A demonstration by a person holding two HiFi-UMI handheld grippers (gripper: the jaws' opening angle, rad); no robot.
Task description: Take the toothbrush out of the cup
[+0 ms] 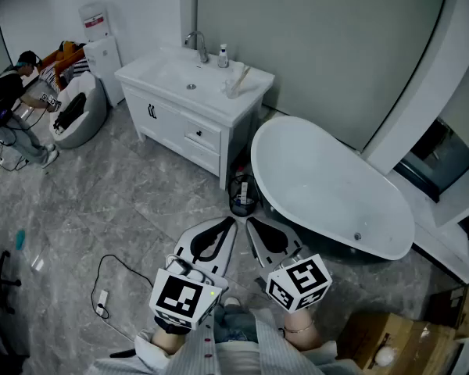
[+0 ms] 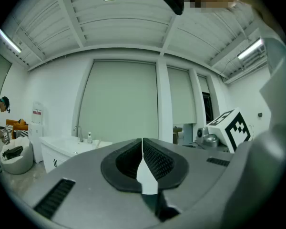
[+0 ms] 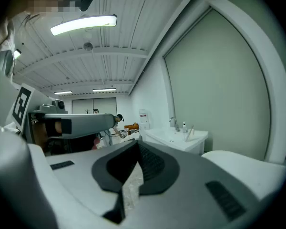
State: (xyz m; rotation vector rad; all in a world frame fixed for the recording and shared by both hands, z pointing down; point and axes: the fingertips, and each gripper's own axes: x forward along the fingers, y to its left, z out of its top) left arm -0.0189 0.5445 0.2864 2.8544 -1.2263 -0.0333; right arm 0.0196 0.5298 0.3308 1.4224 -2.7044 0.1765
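1. Toothbrush (image 1: 241, 74): far side of room, standing slanted in cup (image 1: 233, 89) on right end of vanity top (image 1: 168, 78), w/ its top leaning right. Bottle (image 1: 223, 55) and faucet (image 1: 197, 45) just left of it.
2. Handling (my guess): light, stiff, thin, prob. smooth plastic, so it could twist or slip in a loose pinch. Cup also looks light and may tip or drag along.
3. Where to grip: the bare upper shaft above the rim, then pull along its lean. Other gripper could steady the cup.
4. Left gripper (image 1: 228, 225): jaws pressed together, nothing btwn them. Right gripper (image 1: 252, 225): same, closed and empty. Both near the person, well apart from the vanity.
5. Hard to see: brush and cup are tiny in every view. Can't tell which end is up, cup material, or if anything else is inside. Lower shaft hidden by cup.
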